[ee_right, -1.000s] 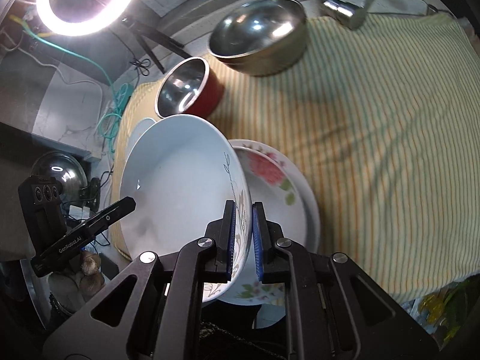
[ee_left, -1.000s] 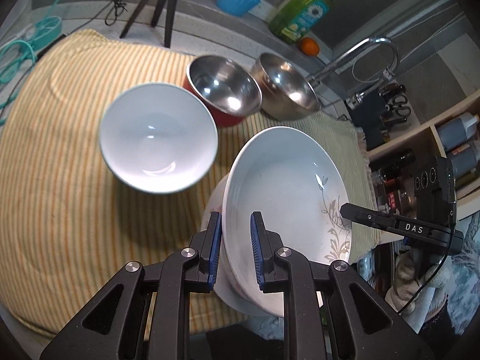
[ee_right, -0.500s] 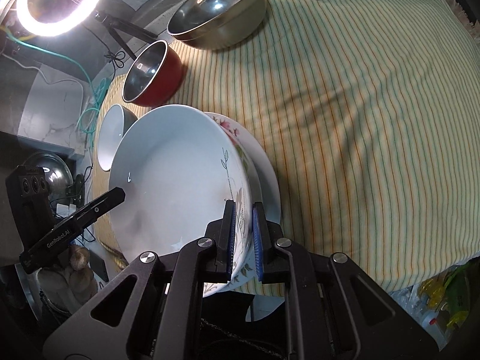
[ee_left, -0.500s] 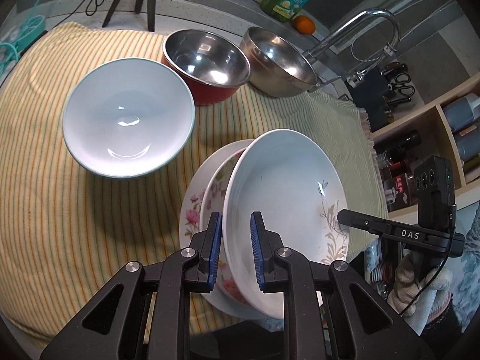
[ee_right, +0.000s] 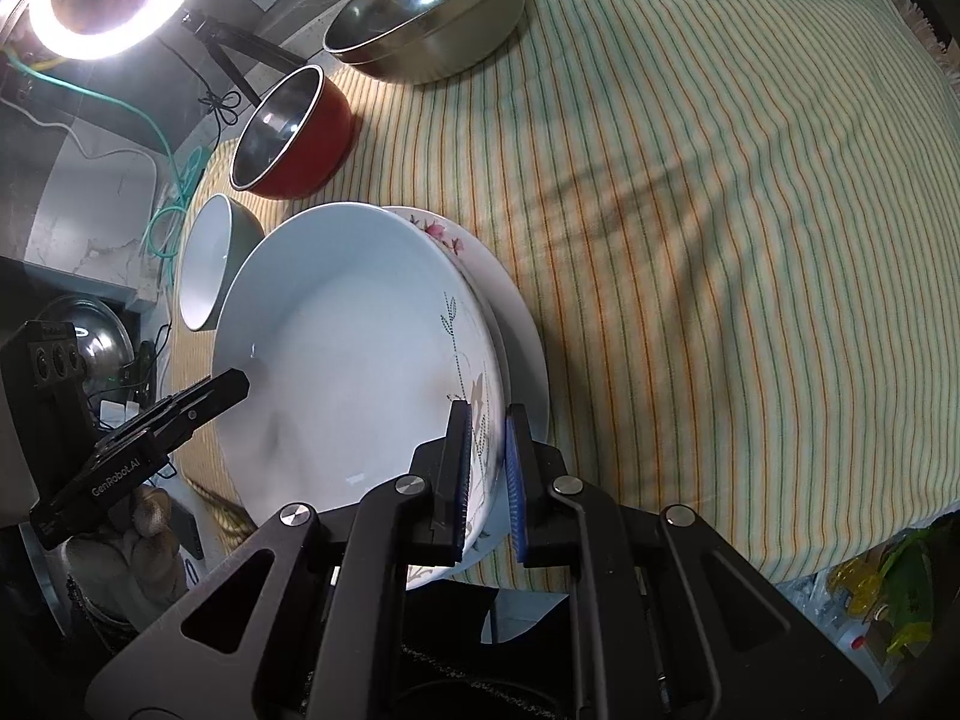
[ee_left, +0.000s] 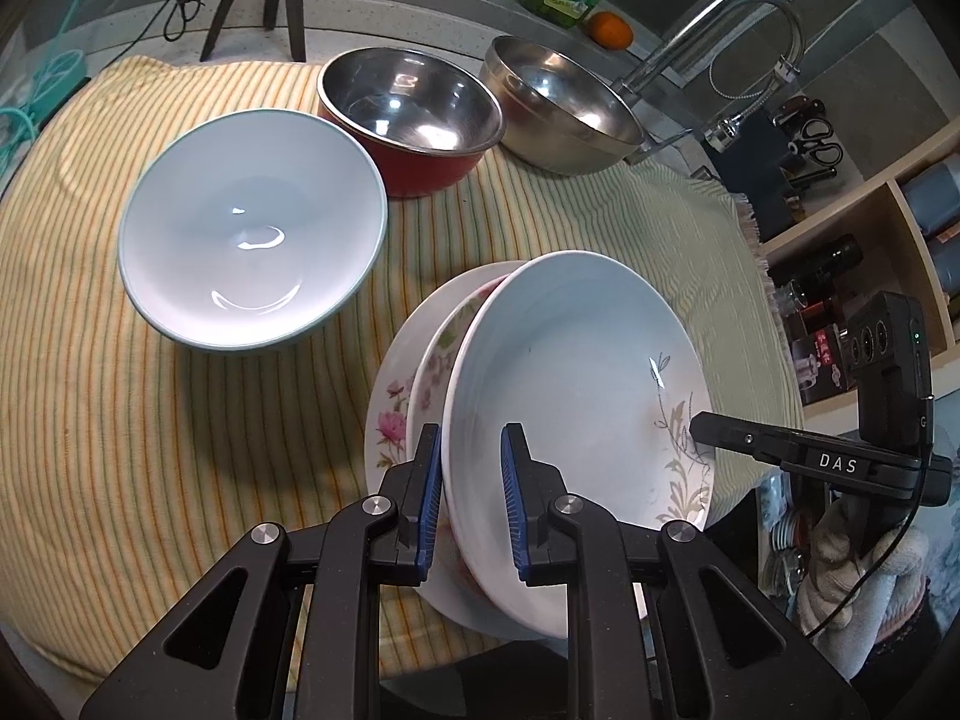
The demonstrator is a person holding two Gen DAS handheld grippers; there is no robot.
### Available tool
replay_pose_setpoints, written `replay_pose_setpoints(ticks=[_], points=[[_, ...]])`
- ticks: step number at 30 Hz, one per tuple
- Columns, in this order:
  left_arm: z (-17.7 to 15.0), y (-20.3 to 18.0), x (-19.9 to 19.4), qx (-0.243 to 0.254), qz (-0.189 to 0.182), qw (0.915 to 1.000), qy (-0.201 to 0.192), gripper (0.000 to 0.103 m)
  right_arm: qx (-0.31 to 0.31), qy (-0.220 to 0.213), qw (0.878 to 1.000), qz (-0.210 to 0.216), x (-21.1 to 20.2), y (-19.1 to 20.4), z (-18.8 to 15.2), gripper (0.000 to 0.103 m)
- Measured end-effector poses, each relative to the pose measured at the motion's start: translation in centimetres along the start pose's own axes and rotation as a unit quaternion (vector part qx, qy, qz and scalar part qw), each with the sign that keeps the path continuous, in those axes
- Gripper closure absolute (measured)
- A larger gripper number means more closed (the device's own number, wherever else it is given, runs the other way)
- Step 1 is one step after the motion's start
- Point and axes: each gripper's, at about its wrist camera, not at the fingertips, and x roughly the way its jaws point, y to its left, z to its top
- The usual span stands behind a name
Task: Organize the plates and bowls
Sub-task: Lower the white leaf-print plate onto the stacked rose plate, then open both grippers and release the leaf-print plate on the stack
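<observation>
Both grippers hold the same white deep plate with a grey leaf print (ee_left: 576,396), one at each side of its rim. My left gripper (ee_left: 471,498) clasps the near rim in the left wrist view. My right gripper (ee_right: 487,468) is shut on the opposite rim of the plate (ee_right: 354,372). The plate sits low over a stack of floral plates (ee_left: 399,414), also seen in the right wrist view (ee_right: 522,330); whether it touches them I cannot tell. A pale blue-rimmed white bowl (ee_left: 252,234) stands to the left on the striped cloth.
A red bowl with a steel inside (ee_left: 414,114) and a large steel bowl (ee_left: 558,108) stand at the back near the faucet (ee_left: 720,30). The yellow striped cloth (ee_right: 720,240) covers the counter. A ring light (ee_right: 102,0) and shelves (ee_left: 870,252) flank the area.
Both grippers have lowered the leaf-print plate down over the floral plate stack. The grip on the plate is unchanged.
</observation>
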Motion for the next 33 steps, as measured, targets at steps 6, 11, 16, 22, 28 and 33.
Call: replay_pose_setpoints(ticks=[6,11,16,22,28,33], points=[[-0.2,-0.1,0.2,0.008,0.014,0.9999,0.001,0.086,-0.016,0.000,1.000,-0.010,0.3,0.6,-0.1,0.092],[-0.2,-0.4,0.2,0.015,0.023,0.9996,-0.001,0.084,-0.020,-0.001,1.000,-0.015,0.3,0.7,0.0,0.092],[0.0,-0.8,0.2,0.029,0.031,0.9991,-0.002,0.076,-0.024,-0.003,1.000,-0.017,0.1,0.7,-0.1,0.092],[0.1,-1.1,0.1,0.049,0.047,0.9977,-0.008,0.073,-0.030,-0.007,0.999,-0.019,0.0,1.0,-0.1,0.090],[-0.2,-2.8,-0.8,0.099,0.089,0.9905,-0.034,0.070,-0.027,-0.007,0.999,-0.016,-0.1,1.0,0.0,0.090],[-0.5,-3.2,-0.3,0.119,0.093,0.9881,-0.028,0.070,-0.028,-0.008,1.000,-0.012,-0.1,0.8,0.0,0.089]])
